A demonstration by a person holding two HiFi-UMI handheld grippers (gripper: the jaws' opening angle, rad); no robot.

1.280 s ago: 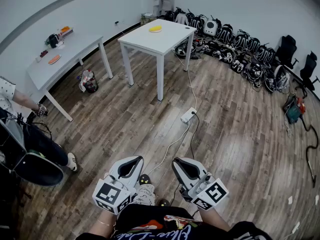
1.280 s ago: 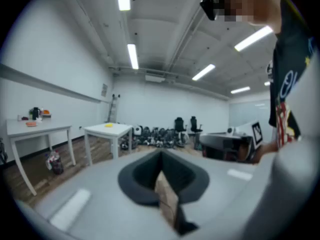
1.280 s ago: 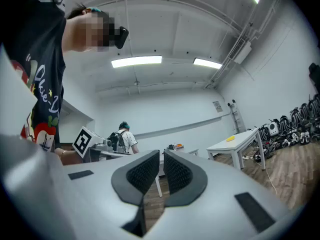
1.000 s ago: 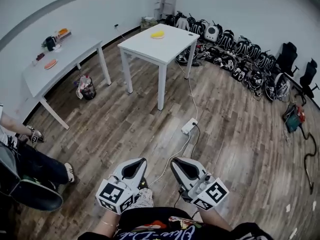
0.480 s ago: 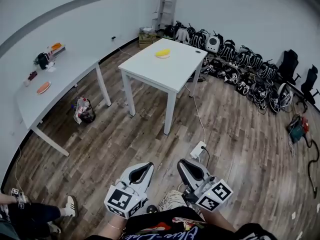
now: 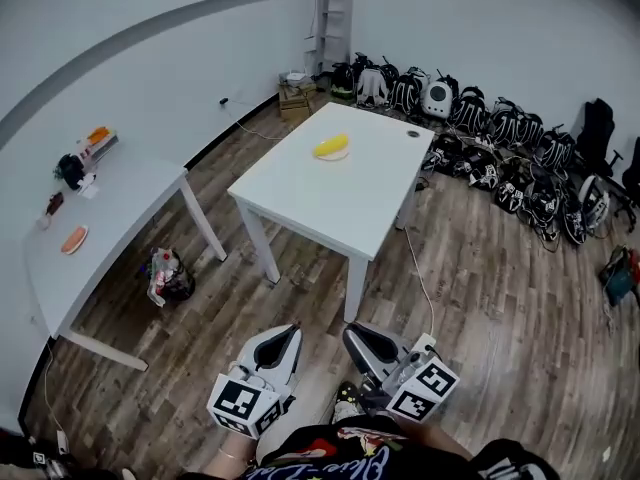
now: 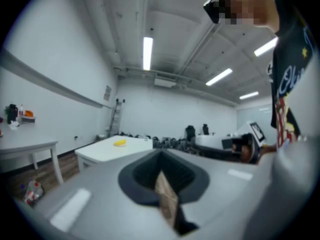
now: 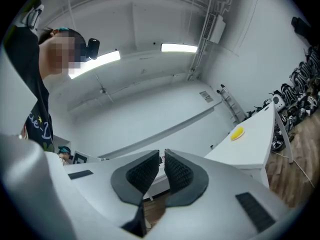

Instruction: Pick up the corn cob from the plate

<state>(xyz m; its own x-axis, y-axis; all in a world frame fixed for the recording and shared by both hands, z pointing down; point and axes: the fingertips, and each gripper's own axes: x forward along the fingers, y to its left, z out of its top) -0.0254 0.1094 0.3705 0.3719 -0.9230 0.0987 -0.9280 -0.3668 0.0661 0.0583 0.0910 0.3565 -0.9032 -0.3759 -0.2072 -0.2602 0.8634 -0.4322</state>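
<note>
**Holding both grippers clenched and empty, corn cob well away**

Corn cob (image 6: 332, 148) sits on the far half of the centre table (image 6: 300, 203). The plate under it can't be told apart; both read as one yellow blob. Two white tables: the second, the side table (image 6: 125, 218), stands by the left wall with small items on it. One bag (image 6: 168, 274) on the floor beneath, contents unreadable. Two grippers low in the head view: left gripper (image 6: 283, 334) pads pressed together, nothing between; right gripper (image 6: 360, 335) pads closed, nothing held. Both well apart from the centre table.
</note>
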